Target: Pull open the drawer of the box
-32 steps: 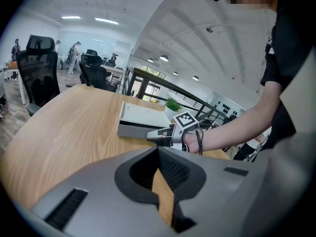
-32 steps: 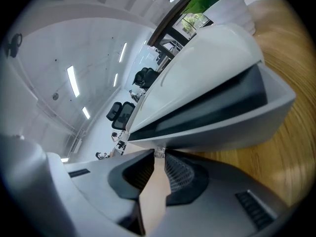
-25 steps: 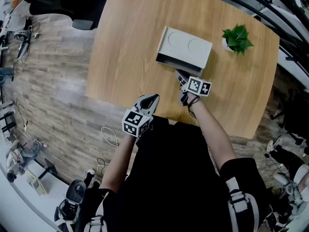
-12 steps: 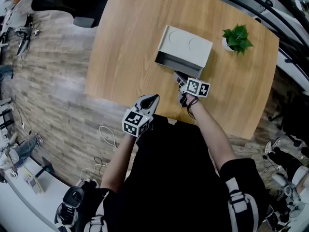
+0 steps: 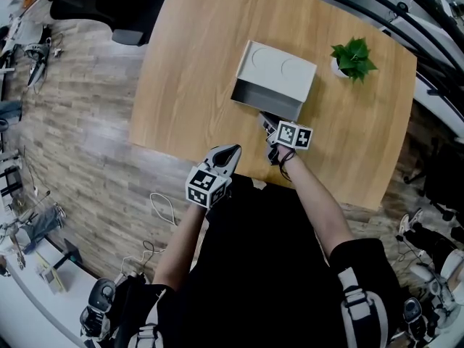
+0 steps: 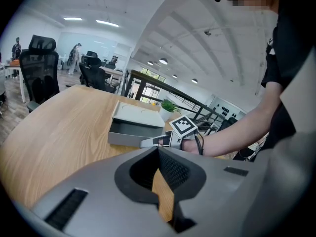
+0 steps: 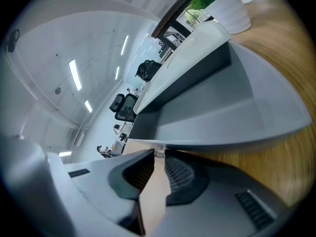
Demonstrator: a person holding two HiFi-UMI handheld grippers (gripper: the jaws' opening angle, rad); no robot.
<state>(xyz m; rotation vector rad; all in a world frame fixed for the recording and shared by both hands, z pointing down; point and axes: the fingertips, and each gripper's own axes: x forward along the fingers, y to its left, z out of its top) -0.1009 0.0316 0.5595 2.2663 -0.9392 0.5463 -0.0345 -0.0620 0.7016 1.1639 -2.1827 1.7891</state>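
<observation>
Drawer part-way out, right gripper pinching its knob.
Head view: box (image 5: 279,67) mid-bench (image 5: 188,64), drawer (image 5: 264,98) showing out of its near side, right gripper (image 5: 267,122) at the drawer front, left gripper (image 5: 230,151) idle near the bench edge, plant (image 5: 353,58) beside the box. Left gripper view: jaws clenched on nothing; with no hold on the box, risk of dragging the whole box toward the edge rather than running the drawer out. Right gripper view: grasping a small knob (image 7: 159,152) on the drawer lip by the tips only; likely to slip off under a tilted or jerked pull; risk of pulling the drawer clean out. Writing: none legible; only square markers on the gripper cubes, no brand seen on the box.
</observation>
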